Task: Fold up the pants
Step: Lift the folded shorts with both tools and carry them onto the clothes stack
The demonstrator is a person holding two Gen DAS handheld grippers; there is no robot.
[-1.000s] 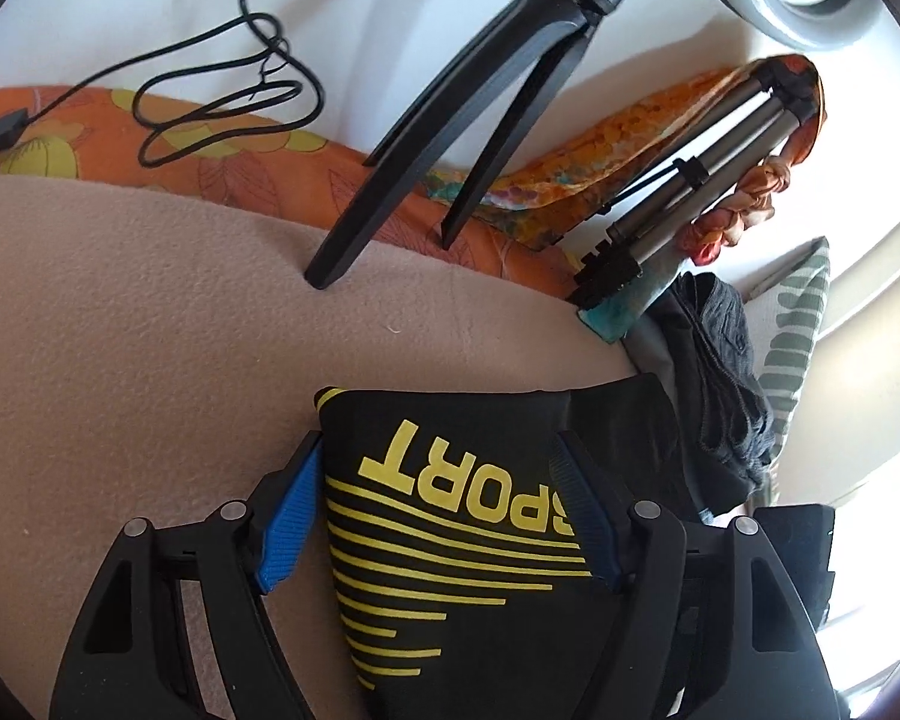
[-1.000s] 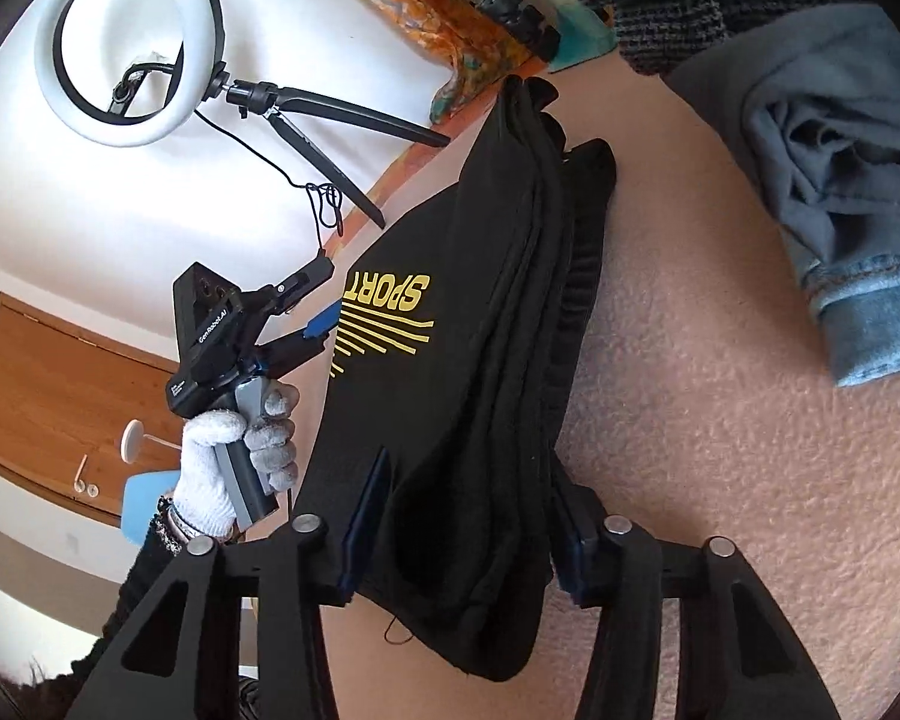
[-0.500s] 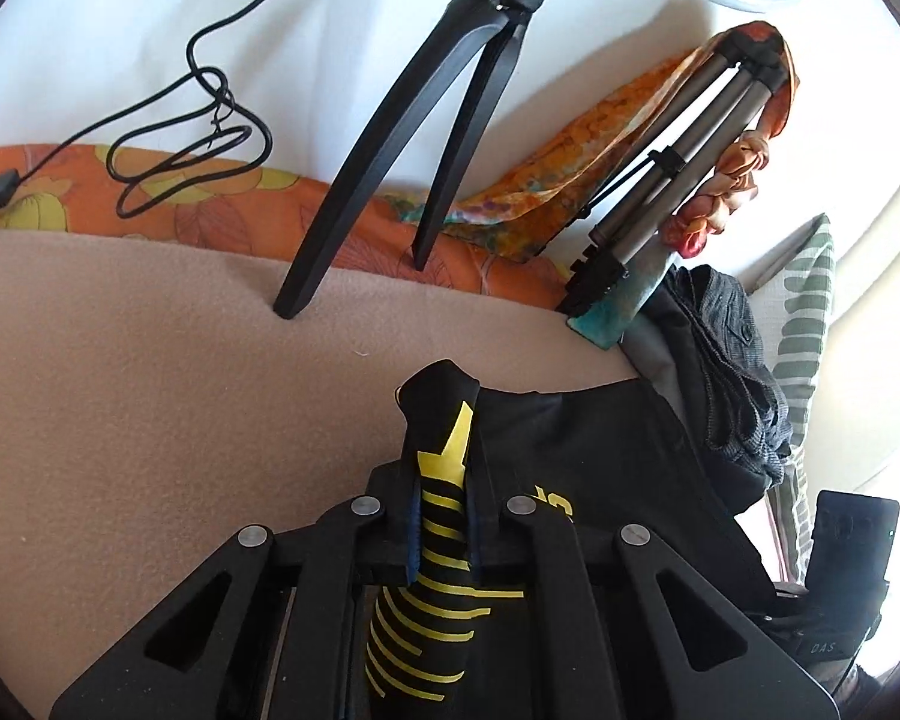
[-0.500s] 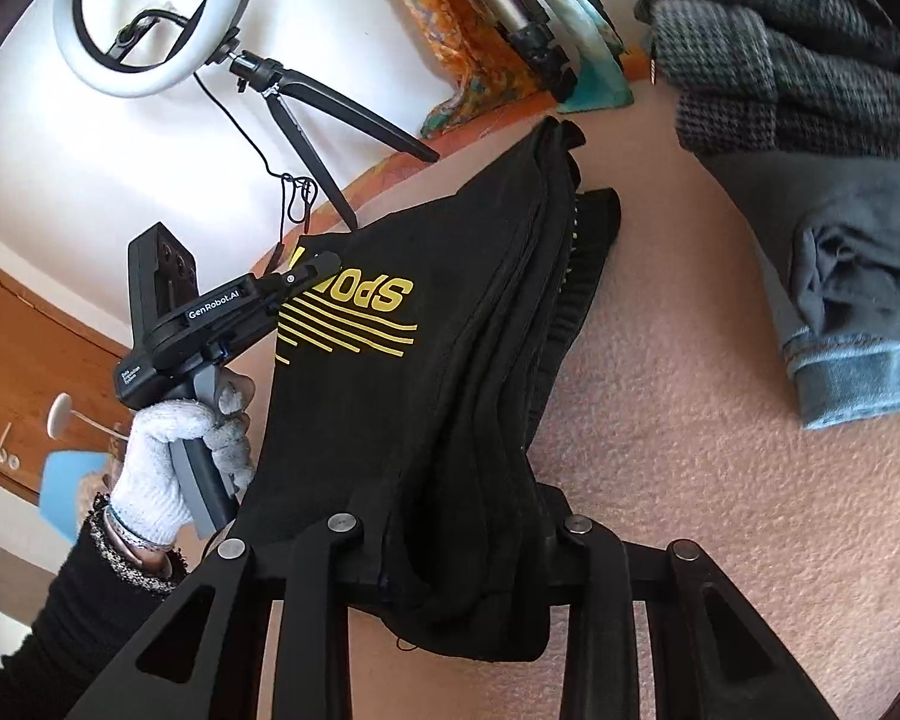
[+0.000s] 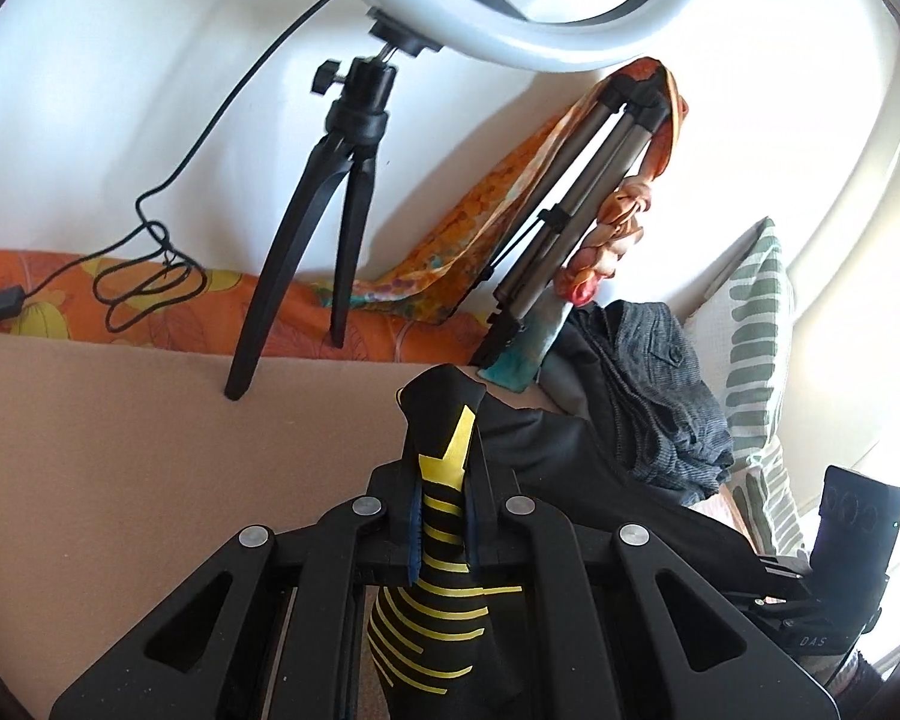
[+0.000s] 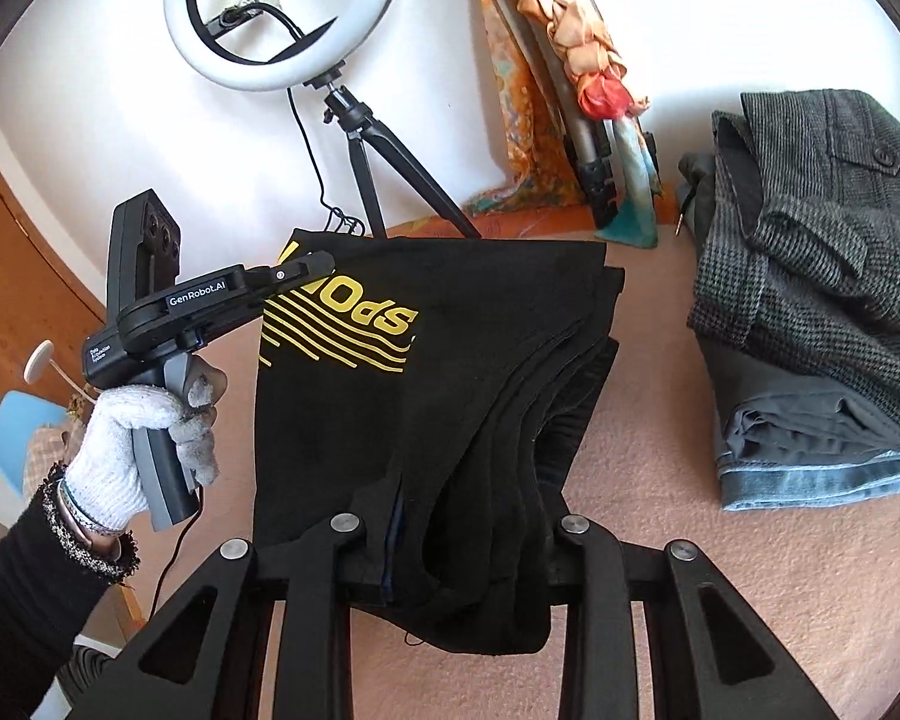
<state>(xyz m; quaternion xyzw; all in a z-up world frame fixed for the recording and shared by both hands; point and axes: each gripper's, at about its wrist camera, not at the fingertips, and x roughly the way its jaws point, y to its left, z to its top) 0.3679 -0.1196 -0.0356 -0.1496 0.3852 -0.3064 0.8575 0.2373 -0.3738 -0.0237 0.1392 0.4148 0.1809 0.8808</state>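
The black pants (image 6: pixel 450 372) are gripped by 2 tools, left tool (image 5: pixel 444 531) and right tool (image 6: pixel 450 546), so they can be folded.

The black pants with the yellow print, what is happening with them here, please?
A person holds a gripper in each hand and is folding the black pants on a beige blanket. The left gripper is shut on the corner with the yellow stripes. The right gripper is shut on a thick bunch of folded layers at the other end. The pants hang between the two grippers. A pile of other clothes lies on the right, and a ring light stands behind.
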